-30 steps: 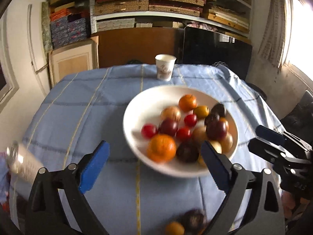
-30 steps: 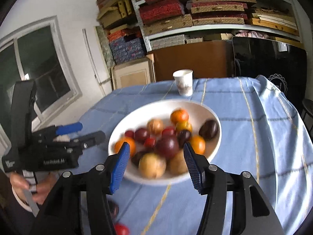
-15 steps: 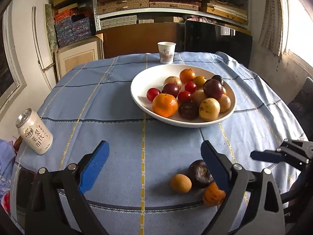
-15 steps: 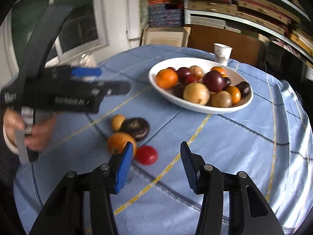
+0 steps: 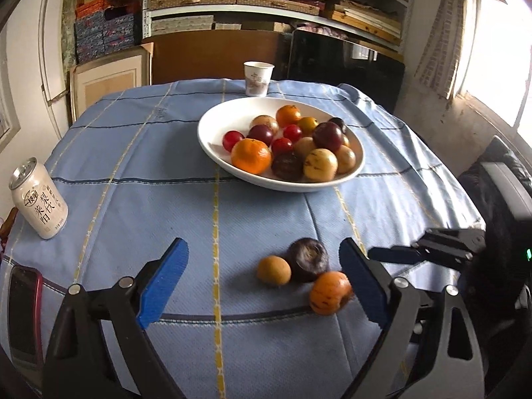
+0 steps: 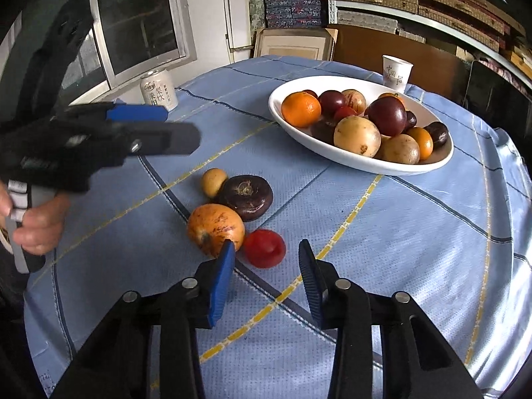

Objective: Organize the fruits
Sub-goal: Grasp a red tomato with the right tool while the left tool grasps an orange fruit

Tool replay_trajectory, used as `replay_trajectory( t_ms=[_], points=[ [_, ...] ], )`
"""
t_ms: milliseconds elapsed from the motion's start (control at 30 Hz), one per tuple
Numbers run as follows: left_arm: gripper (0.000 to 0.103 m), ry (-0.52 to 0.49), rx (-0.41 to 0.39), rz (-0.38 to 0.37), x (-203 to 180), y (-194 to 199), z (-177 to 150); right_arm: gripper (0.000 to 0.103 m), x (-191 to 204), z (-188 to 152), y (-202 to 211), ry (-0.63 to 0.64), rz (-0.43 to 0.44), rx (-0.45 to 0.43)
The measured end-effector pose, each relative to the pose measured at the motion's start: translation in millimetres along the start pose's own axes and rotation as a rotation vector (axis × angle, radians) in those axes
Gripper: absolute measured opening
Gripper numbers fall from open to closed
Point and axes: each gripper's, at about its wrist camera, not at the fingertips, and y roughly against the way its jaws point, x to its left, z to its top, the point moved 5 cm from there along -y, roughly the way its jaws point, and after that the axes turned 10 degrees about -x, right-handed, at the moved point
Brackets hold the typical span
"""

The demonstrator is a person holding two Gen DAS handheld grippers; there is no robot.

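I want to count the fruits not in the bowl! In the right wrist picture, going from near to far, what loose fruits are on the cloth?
Red tomato → speckled orange fruit → dark purple fruit → small yellow fruit.

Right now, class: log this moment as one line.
left gripper: open, empty | right gripper: open, nearing red fruit | bowl: full

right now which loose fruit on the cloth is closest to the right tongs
The small red fruit, just ahead of the open right tongs. The orange speckled fruit, dark purple fruit and small tan fruit lie further left.
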Motion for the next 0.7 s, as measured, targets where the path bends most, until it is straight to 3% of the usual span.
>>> replay_trajectory(
  t_ms=[133, 267, 433, 567, 700],
  points=[
    [0.090, -0.008, 0.000, -0.012, -2.4, 5.5, -4.3, 0.028, -7.5, -5.1, -11.5, -0.074, 0.039, 0.049],
    [0.085, -0.003, 0.041, -0.080, -9.5, 4.5, -15.2, 0.026, -13.2, -1.5, -5.0, -0.118, 0.046, 0.020],
    [0.052, -0.113, 0.094, -0.147, -39.3, -5.1, -33.1, 0.026, -31.5, 8.8, 17.5, -0.177, 0.000, -0.059],
    [0.050, -0.204, 0.112, -0.109, -53.6, -13.3, -43.4, 0.026, -38.9, 14.4, 26.7, -0.194, -0.018, -0.091],
    [0.050, -0.160, 0.120, -0.117, -46.7, -14.1, -42.1, 0.026, -40.3, 14.6, 30.3, -0.189, -0.022, -0.096]
  ],
)
